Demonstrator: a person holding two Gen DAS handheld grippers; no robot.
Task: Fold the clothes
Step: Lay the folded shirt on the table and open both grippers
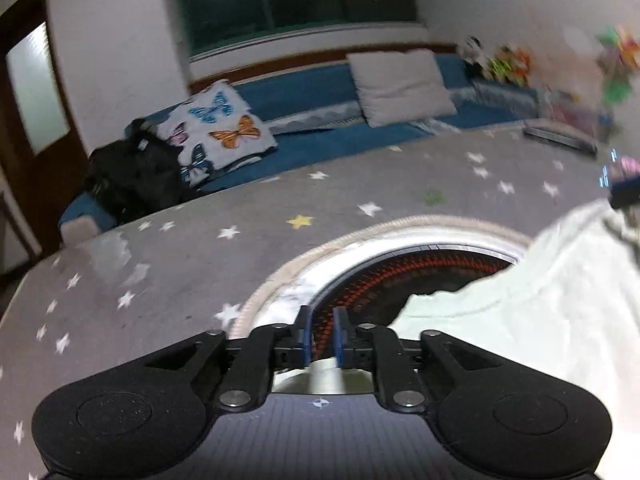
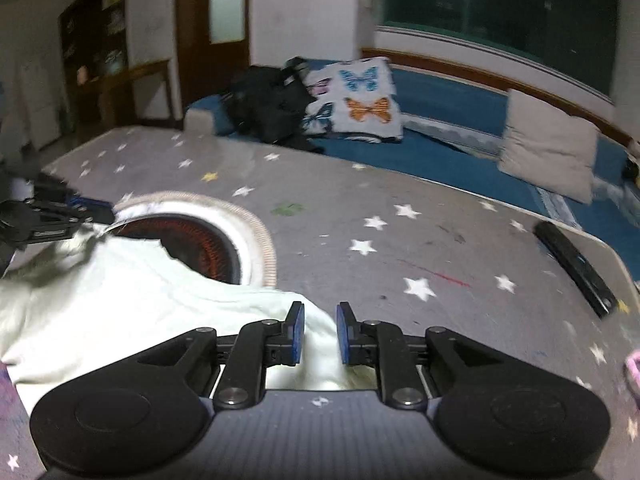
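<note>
Your left gripper sits low over the round heater opening in the counter. Jaws narrow, nothing visible between the blue pads; they look empty in the left wrist view. In the right wrist view that same gripper is at the far left edge, tips right at the garment's raised corner. It's blurred, so I can't tell if it touches the cloth.

Your right gripper has jaws moderately open, straddling a fold of the pale green garment. Cloth runs up between the pads, but they aren't closed on it.

The garment lies on the star-print grey cover, spread toward the near left side in the right wrist view, one edge draped over part of the heater opening with its cream braided rim.

Also on the counter: a black remote near the far right edge, well apart from the garment. Behind the counter: a blue sofa with a butterfly cushion, a plain grey cushion and a black bag.
</note>
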